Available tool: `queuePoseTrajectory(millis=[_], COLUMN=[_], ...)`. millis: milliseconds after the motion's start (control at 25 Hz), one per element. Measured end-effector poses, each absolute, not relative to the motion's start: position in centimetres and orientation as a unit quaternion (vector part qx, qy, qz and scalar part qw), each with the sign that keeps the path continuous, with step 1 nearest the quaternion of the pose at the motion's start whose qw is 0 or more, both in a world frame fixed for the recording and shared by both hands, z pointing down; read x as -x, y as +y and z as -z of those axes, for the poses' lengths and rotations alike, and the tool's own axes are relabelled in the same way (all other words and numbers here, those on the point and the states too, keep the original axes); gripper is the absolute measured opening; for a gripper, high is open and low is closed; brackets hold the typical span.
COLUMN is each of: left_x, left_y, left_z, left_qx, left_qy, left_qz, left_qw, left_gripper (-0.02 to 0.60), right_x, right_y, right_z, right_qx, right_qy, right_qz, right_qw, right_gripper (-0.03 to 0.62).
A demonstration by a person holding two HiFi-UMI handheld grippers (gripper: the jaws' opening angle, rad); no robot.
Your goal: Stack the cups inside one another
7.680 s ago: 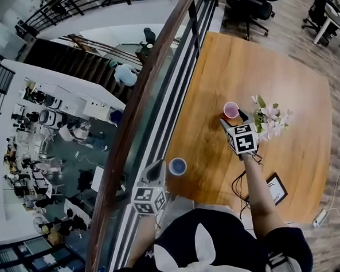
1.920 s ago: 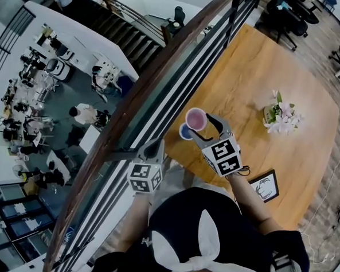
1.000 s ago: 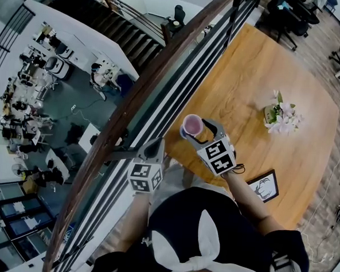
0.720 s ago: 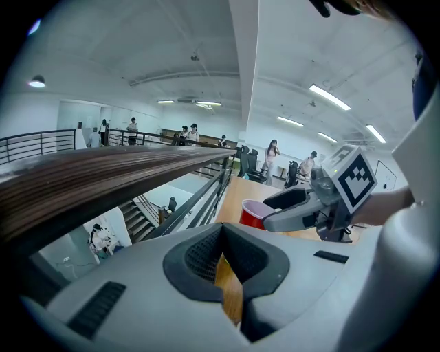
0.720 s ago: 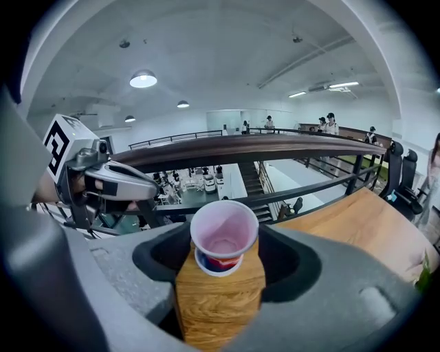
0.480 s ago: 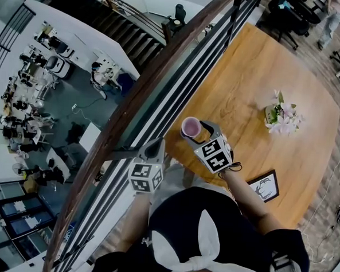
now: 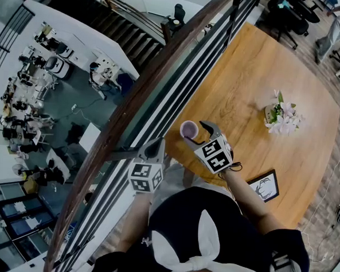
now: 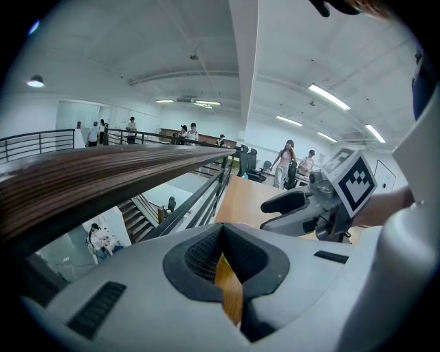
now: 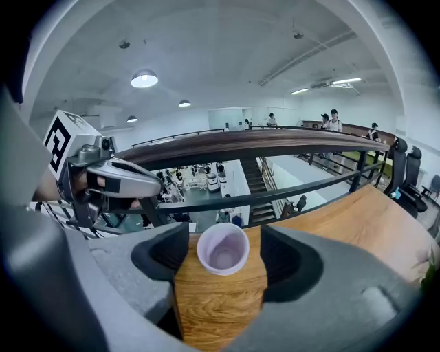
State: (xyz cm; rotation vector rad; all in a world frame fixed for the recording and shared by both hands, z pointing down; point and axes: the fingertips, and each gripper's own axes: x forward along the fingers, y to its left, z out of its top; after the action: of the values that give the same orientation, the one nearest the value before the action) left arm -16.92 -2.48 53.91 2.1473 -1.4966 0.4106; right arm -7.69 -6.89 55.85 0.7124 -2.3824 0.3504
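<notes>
A pale pink cup [image 7: 189,129] stands upright at the near-left corner of the wooden table [image 7: 260,69], by the railing. In the right gripper view the cup [image 9: 222,249] sits between the jaws of my right gripper [image 9: 221,269], which stand wide, each apart from its wall. The blue cup seen earlier does not show separately. In the head view, my right gripper [image 7: 196,134] is open just right of the cup. My left gripper [image 7: 156,153] hangs off the table beside the railing; its jaws [image 8: 223,265] are almost together with nothing between them.
A dark railing [image 7: 162,74] runs along the table's left edge with a drop to a lower floor beyond. A small flower pot [image 7: 280,117] stands mid-table and a framed picture [image 7: 264,187] lies near the front edge. Office chairs stand behind the table.
The right gripper carried the pink cup left onto the blue cup's spot, lowered it, then opened and let go. The left gripper stayed put.
</notes>
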Motion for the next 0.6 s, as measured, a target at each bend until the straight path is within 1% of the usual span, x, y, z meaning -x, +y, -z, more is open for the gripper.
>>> queuePoseTrajectory(millis=[80, 160, 240, 280, 400, 600], left_x=[16.9, 16.9, 16.8, 16.8, 16.9, 16.9], left_y=[-2.5, -2.5, -2.6, -2.6, -2.6, -2.7], left_z=[-53.9, -53.9, -53.8, -53.8, -53.8, -53.7], left_qx=[-0.786, -0.787, -0.787, -0.787, -0.787, -0.788], left_qy=[-0.547, -0.547, -0.547, -0.547, -0.546, -0.546], left_qz=[-0.150, -0.150, -0.148, -0.148, -0.147, -0.148], left_qw=[0.244, 0.244, 0.244, 0.244, 0.244, 0.243], left_gripper=[0.017, 0.017, 0.017, 0.017, 0.017, 0.017], right_x=[7.7, 7.7, 7.7, 7.7, 7.7, 7.5], right_y=[-7.1, -7.2, -7.2, -7.2, -7.5, -7.6], right_z=[-55.8, -55.2, -54.3, -53.9, -53.1, -52.4], right_qx=[-0.272, -0.273, -0.275, -0.278, -0.289, -0.294], right_qy=[-0.905, -0.909, -0.912, -0.914, -0.918, -0.920], right_qz=[-0.132, -0.129, -0.126, -0.123, -0.108, -0.103], right_qw=[0.299, 0.287, 0.276, 0.270, 0.249, 0.239], right_gripper=[0.317, 0.289, 0.228, 0.183, 0.081, 0.004])
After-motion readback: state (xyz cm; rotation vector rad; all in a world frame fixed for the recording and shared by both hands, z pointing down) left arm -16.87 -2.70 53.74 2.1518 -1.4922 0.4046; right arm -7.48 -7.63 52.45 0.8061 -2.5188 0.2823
